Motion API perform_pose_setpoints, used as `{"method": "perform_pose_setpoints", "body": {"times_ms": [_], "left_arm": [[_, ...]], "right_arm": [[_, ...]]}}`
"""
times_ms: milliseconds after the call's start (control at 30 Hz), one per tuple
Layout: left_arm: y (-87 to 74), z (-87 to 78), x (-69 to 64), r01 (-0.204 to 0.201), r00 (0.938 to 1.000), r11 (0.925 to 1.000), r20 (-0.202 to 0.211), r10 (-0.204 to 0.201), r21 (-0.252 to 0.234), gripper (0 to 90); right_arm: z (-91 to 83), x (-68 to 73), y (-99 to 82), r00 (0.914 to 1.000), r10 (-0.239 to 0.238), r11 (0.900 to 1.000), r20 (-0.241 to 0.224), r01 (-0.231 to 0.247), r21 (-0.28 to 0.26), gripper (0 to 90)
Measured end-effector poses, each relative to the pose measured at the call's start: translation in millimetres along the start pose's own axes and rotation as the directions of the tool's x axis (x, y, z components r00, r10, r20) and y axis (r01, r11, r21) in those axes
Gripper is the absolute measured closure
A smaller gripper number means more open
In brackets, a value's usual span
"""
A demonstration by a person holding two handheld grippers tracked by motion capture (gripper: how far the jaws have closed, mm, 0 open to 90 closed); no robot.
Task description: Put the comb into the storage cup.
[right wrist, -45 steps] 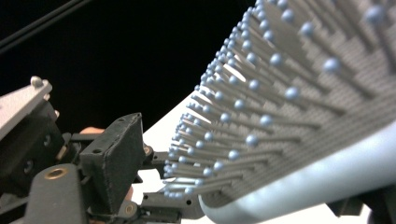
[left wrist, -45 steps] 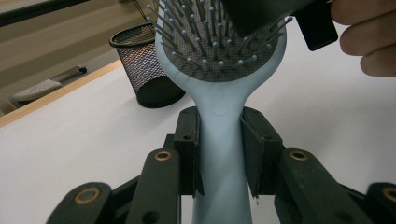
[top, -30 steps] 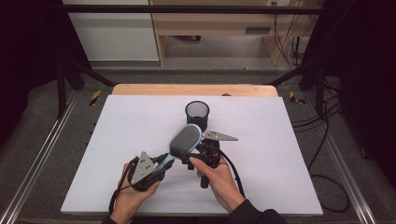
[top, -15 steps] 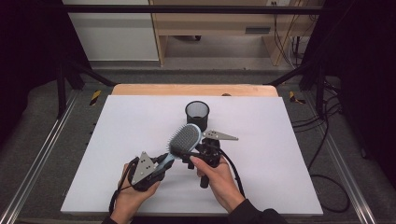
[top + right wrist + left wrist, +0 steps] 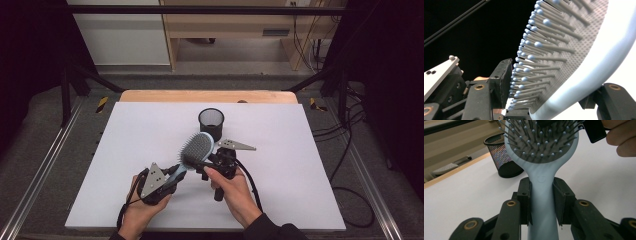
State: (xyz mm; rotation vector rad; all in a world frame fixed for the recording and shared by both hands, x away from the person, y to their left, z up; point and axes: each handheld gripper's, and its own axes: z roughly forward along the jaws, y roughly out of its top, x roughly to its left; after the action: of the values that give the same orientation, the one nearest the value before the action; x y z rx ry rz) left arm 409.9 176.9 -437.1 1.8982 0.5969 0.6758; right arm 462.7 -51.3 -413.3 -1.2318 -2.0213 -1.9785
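Nearest to the person, the left gripper [image 5: 172,175] is held low over the white, smooth, matte table sheet [image 5: 125,150]. Its 2 black, flat pads are clamped on the handle of the pale blue plastic paddle hairbrush [image 5: 541,192]; in the left gripper view the smooth, rounded handle stands between them, touching both. On top of this gripper sits a grey three-cornered metal plate [image 5: 152,177].

From the left gripper the brush rises tilted, away from the person. Its wide, oval head carries a grey dotted cushion with many thin pins, each ending in a small round blue ball.

The right gripper [image 5: 197,162] meets the head from the side. Its jaws have just been closing, with the lower part of the head between them. In the right gripper view 1 black pad [image 5: 504,77] touches the pin tips, and the other jaw lies against the smooth blue back rim, so this gripper seems clamped on the head.

Beyond both grippers, near the brush head but apart from it, stands the black round wire-mesh cup [image 5: 210,122], upright, with an open top.
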Motion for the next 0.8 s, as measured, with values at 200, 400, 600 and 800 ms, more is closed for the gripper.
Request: {"method": "perform_pose_setpoints", "body": {"times_ms": [200,400,600,800], "left_arm": [[-1.0,0.2,0.1,0.004,1.0,1.0,-0.007,-0.004,0.004,69.5],[-2.1,1.1,0.3,0.008,0.9999,0.9999,-0.007,-0.008,0.007,69.4],[-2.0,0.6,0.6,0.012,0.9999,0.9999,-0.011,-0.012,0.001,69.5],[-1.6,-0.9,2.5,0.02,0.9998,0.9998,-0.008,-0.02,-0.006,69.4]], "right_arm": [[0.3,1.4,-0.4,0.9999,-0.01,0.9999,-0.01,0.01,-0.007,41.8],[0.0,3.7,-0.4,0.9998,-0.012,0.9999,-0.015,0.012,-0.008,45.0],[0.1,6.6,0.8,0.9997,-0.018,0.9998,-0.016,0.018,-0.009,47.0],[0.7,10.0,2.9,0.9995,-0.027,0.9996,-0.016,0.027,-0.007,48.2]]}}
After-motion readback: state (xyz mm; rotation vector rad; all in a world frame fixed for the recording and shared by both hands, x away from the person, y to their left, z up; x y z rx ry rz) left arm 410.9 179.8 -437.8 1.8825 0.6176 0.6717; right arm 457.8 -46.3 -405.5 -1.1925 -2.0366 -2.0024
